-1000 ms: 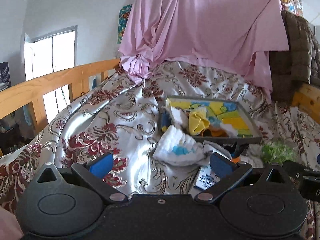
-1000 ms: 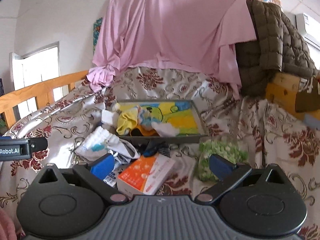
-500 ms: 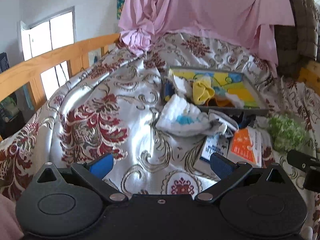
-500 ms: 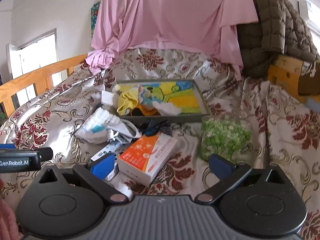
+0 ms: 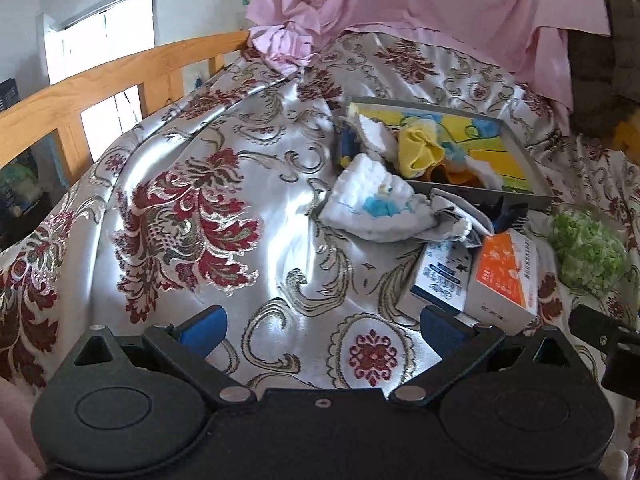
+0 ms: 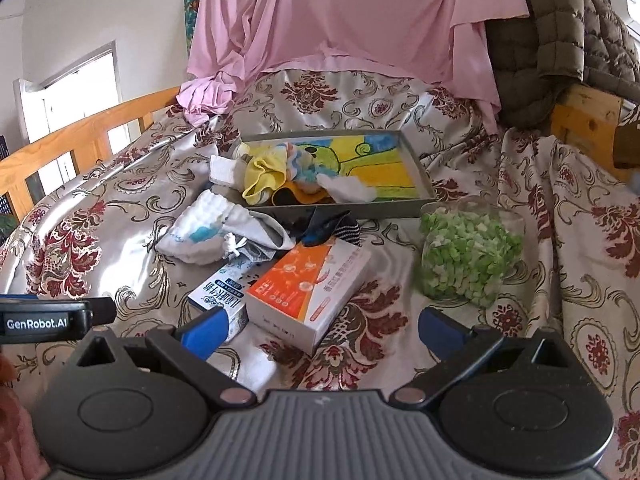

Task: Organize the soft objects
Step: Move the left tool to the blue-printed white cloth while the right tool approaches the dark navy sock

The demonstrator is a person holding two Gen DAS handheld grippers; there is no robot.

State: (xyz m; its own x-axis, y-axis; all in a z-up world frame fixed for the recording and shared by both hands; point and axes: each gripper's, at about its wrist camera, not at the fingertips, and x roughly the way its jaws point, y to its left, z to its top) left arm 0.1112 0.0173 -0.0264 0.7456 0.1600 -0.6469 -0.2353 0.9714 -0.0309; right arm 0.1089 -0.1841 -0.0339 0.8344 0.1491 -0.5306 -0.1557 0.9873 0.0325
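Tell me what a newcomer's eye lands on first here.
Probably the pink sheet draped high across the back, above the shiny red-flowered bedspread. Next, the clutter mid-bed: a grey tray holding a yellow cloth among other small cloths, a white cloth just outside its near left corner, an orange box in front, and a clear bag of green pieces at right.

Glossy satin bedspread [image 5: 248, 216], waffle-textured white cloth [image 6: 200, 236] (soft, matt), smooth cardboard box [image 6: 308, 292], varnished wooden rail [image 5: 120, 76], matt grey tray [image 6: 424, 184].
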